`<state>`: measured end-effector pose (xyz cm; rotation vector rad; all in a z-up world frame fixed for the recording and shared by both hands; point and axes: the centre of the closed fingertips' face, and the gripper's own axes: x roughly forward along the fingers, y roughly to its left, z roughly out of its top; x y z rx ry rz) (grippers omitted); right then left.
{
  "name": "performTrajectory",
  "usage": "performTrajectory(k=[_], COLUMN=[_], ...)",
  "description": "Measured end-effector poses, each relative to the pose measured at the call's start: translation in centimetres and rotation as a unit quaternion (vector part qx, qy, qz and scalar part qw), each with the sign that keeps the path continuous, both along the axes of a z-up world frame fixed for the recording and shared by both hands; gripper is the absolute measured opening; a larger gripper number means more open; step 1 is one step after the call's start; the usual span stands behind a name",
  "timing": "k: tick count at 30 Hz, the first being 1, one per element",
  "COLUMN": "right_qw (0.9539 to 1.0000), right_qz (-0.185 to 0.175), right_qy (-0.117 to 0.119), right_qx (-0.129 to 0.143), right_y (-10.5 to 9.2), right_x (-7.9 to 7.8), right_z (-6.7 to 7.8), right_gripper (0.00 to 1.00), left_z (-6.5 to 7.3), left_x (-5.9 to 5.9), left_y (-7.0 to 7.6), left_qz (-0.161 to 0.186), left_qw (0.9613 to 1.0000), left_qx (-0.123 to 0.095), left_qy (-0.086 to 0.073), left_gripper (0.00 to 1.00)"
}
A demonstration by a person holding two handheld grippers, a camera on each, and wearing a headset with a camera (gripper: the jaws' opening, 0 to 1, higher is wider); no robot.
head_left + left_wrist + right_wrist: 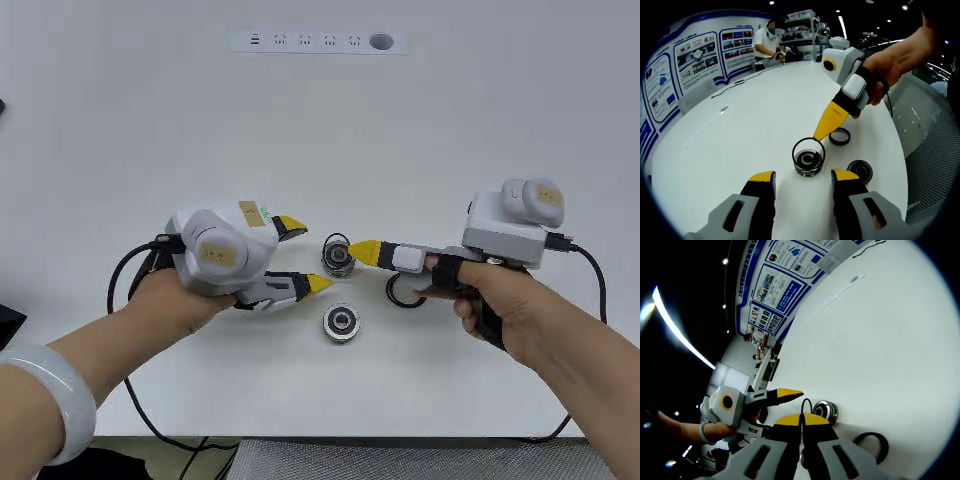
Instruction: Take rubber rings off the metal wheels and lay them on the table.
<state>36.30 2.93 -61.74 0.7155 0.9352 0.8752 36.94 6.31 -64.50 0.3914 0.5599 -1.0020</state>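
The left gripper (305, 254) is in the left middle of the head view, held by a hand (175, 300) with a pale bracelet (55, 395) on the wrist. Its two yellow-tipped jaws stand clearly apart and hold nothing. In the left gripper view they rise from the bottom edge, and a metal wheel (807, 161) stands on the white table (300, 130) just beyond the gap between them.

The right gripper (362, 252) reaches in from the right of the head view, and its jaws are pressed together. They are clamped on a thin black rubber ring (797, 140) at the point where their yellow tip meets the ring's rim. This ring stands tilted above the wheel, lifted on the side of the tip, and I cannot tell if its far side touches the wheel.

A second metal wheel (341, 323) is on the table just below the first one in the head view, apart from both grippers. A loose rubber ring (397, 298) lies flat on the table under the right gripper's jaws, near the first wheel.

A white power strip (320, 42) lies at the top edge of the head view.
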Motion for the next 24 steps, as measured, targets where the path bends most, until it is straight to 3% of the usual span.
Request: performTrajectory(k=[14,19,24], right_qw=[0.9996,0.9993,0.9987], right_qz=[-0.025,-0.036,-0.049], right_qy=[0.002,0.007,0.011], right_qx=[0.012,0.005,0.0], right_y=[-2.1,-3.2,-4.4], right_x=[-1.5,-2.1,-2.2], right_z=[0.9,0.4,0.0], right_gripper=[0.02,0.02,0.02], left_z=[0.8,1.2,1.2], left_x=[-0.6,-0.9,-1.2], left_y=[1.3,1.5,1.8], left_qz=[0.022,0.031,0.035], left_qw=[0.9995,0.9988,0.9986], left_qx=[-0.024,-0.038,-0.039], left_qy=[0.005,0.007,0.01], left_gripper=[0.54,0.56,0.6])
